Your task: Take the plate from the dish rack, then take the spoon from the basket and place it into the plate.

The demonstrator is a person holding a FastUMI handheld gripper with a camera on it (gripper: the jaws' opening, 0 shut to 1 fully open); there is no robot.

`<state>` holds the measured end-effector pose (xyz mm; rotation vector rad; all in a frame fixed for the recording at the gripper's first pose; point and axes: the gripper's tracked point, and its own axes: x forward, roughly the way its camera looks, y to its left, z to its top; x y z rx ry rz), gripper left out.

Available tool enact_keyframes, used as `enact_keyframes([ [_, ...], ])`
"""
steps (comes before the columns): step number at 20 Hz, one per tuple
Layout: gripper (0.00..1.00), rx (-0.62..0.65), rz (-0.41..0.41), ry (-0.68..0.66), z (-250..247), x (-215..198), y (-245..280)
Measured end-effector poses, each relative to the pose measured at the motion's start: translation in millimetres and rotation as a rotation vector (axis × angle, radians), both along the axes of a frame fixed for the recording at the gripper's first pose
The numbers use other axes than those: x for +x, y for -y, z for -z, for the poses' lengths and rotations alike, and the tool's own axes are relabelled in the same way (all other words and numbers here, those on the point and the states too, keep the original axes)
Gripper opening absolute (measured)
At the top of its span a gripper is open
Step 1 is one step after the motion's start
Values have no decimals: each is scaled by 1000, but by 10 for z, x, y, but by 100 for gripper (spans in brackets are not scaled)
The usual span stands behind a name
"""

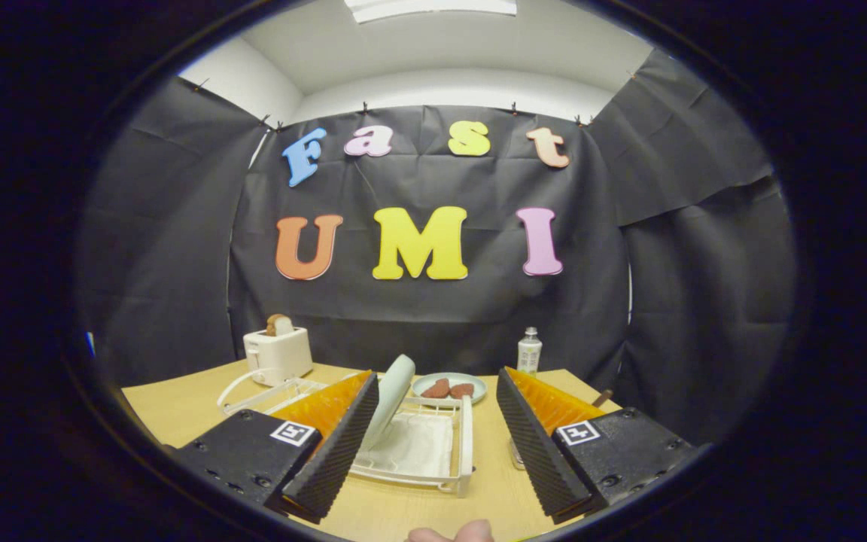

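A: Why does the pale plate (392,397) stand on edge in the white dish rack (465,444)?
B: The rack props it, just ahead of the left finger (332,452).
A: And the gripper (433,444)?
B: Fingers wide apart, holding nothing, probably lined up to straddle the rim.

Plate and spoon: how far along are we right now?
Nothing looks done yet. The plate stands upright in the dish rack, beside the left finger of the open claw, which is lined up on the rack but grips nothing. Left: pull the plate out, set it down, then fetch the spoon, which I can't make out.
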<state>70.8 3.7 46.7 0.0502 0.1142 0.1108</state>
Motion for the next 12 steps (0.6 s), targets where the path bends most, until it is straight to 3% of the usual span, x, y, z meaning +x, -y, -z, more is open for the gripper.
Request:
enact_keyframes([
  [4, 100, -15, -56, -97, -197, 386, -93],
  [8, 100, -105, -83, -251, -53, 773, -148],
  [12, 100, -95, -111, -401, 130, 1068, -264],
])
